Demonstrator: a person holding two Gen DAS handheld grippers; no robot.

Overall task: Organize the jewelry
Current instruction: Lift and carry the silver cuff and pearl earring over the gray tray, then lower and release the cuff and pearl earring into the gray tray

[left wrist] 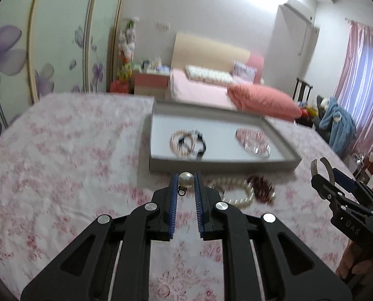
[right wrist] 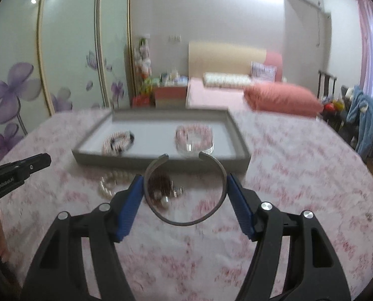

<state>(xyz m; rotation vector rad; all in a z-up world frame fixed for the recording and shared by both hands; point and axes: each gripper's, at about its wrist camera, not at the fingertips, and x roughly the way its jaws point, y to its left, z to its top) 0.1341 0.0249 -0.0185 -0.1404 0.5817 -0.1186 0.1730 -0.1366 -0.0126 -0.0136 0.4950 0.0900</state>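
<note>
Pinching a pearl earring [left wrist: 185, 179], the left hand-held gripper [left wrist: 185, 188] hovers before the grey tray [left wrist: 221, 166]; the right hand-held gripper [right wrist: 185, 188] clamps an open metal bangle [right wrist: 186, 222].

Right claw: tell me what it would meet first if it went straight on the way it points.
Probably the near wall of the grey tray. The right claw holds an open metal bangle whose tips point at that wall. The claw's height over the tablecloth is unclear, so it might pass above.

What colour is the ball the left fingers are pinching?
The pearl is shiny white, seen best in the left wrist view.
</note>
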